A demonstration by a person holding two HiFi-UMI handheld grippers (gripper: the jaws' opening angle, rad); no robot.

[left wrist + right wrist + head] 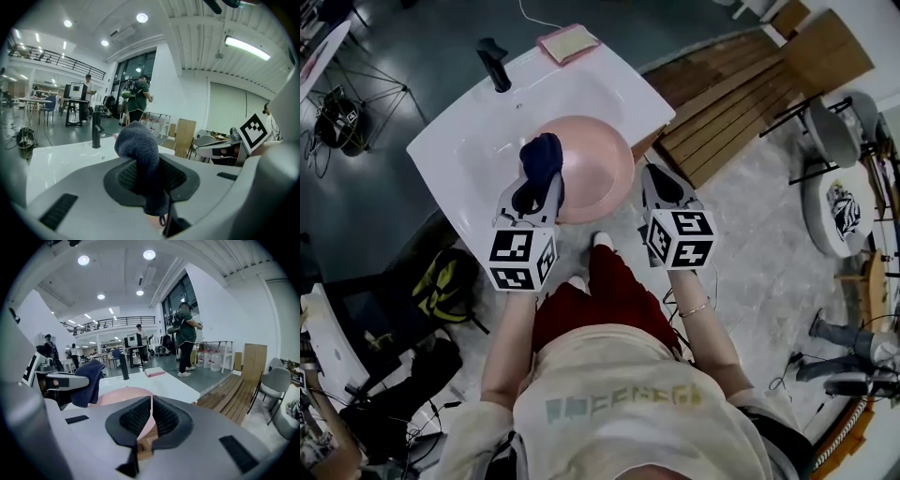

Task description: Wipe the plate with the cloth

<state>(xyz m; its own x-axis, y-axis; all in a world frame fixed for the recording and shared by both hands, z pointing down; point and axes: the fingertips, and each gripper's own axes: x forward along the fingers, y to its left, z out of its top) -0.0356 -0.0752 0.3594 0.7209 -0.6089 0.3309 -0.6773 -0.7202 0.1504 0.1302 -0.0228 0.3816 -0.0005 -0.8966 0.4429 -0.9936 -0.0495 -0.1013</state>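
Head view: the person stands at the white table [464, 141], both forearms stretched forward and down, one tool in each hand. The left tool [540, 195] points in over the pink plate [598, 164] from its 8 o'clock side, clamped on a dark blue cloth [542, 157]. The cloth bunches up above the tips, over the plate's left part. Whether it touches the plate cannot be told. The right tool [649, 178] meets the plate's rim at 3 o'clock. The plate sits at the near edge of the table. It looks empty apart from the cloth over it. A black tap [494, 66] stands at the plate's 11 o'clock and a flat pink pad [567, 42] lies at 12 o'clock, on the table's far corner.

Left gripper view: the left tool [150, 176] is closed on the cloth [138, 140], which fills the gap. A rounded fold rises above the pads and a short end hangs below. The tap [96, 131] is beyond, at 10 o'clock.

Right gripper view: the right tool [151, 416] has its pads almost together on a thin pink edge, the plate [119, 394] rim. The cloth [89, 376] hangs from the left tool [61, 380] at 9 o'clock, above the plate. The tap [124, 366] and pad [154, 372] lie further off.
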